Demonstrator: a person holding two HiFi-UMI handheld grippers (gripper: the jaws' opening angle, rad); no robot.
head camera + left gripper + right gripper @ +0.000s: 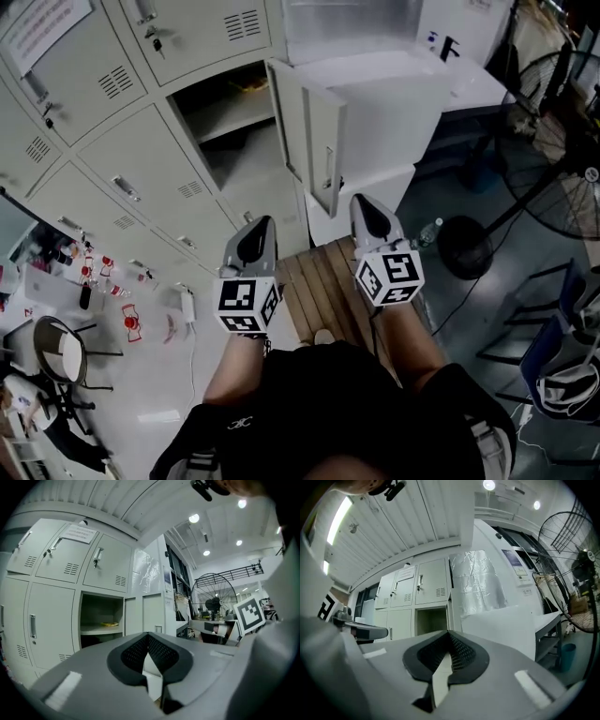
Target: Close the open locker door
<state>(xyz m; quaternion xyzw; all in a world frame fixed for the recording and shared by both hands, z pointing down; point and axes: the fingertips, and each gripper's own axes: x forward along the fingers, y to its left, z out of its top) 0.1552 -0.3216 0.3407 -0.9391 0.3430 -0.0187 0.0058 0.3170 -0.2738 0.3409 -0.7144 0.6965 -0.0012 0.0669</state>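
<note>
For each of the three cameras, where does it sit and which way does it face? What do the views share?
Head view: on the person's head, facing steeply down; forearms, left gripper and right gripper show before the locker door.
Left gripper view: on the left gripper, facing level over its shut jaws toward the open compartment.
Right gripper view: on the right gripper, likewise, over shut jaws.
Shared: all show the open compartment.

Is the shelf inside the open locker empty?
No, a small yellow object lies on the shelf inside the open locker.
</note>
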